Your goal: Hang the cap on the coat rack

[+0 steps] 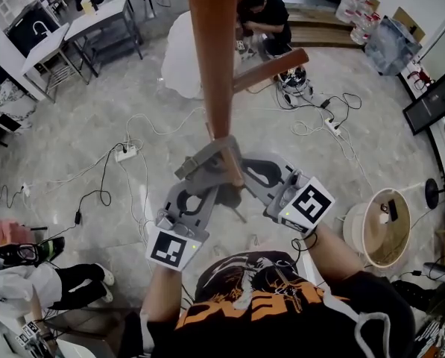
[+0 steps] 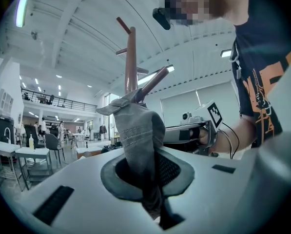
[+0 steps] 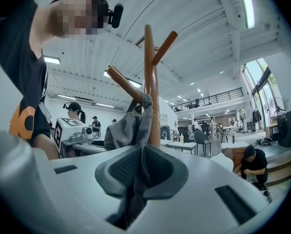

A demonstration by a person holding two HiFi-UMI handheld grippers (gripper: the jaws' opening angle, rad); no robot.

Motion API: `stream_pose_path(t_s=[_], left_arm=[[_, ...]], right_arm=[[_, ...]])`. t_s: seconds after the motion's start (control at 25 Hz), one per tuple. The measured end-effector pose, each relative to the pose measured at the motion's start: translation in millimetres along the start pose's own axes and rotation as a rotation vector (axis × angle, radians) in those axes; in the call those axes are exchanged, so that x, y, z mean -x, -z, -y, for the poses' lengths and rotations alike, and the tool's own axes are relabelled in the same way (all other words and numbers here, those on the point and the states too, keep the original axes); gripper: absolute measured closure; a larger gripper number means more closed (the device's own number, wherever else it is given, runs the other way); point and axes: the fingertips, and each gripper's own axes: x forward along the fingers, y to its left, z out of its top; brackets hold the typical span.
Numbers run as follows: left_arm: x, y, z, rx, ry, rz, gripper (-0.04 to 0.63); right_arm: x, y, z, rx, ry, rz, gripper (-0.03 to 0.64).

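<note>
Behind coat rack pole (image 1: pixel 211 58), cap (image 1: pixel 203 164) partly hidden.

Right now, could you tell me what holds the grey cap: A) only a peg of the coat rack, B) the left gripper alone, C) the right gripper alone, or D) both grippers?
D: fabric of the cap is pinched between the jaws of the left gripper and of the right gripper alike.

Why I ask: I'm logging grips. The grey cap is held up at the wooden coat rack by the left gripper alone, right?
Not alone. The right gripper view shows the right gripper shut on the grey cap too; the left gripper grips it, up at the wooden coat rack.
</note>
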Motion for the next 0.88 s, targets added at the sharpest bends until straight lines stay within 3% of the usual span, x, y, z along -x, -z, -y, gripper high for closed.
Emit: stream_pose_path(t_s=[0.24,0.48,0.64,0.88], left_arm=[[10,4,18,-0.001,0.003,0.011,0.492],[15,9,33,0.001,-0.018,0.003,0.431],[31,11,21,0.007,-0.059,-0.013,0.373],[51,10,12,-0.019,-0.106,-0.029,0.374]], right_arm=[[15,8,-10,0.004,0.007,0.002,0.556],[38,12,-7,-0.005,0.036,0.01,0.482],[38,11,-12,0.0,0.042,0.003,0.471],[47,13,-18,0.006,0.051,-0.004,0.457]])
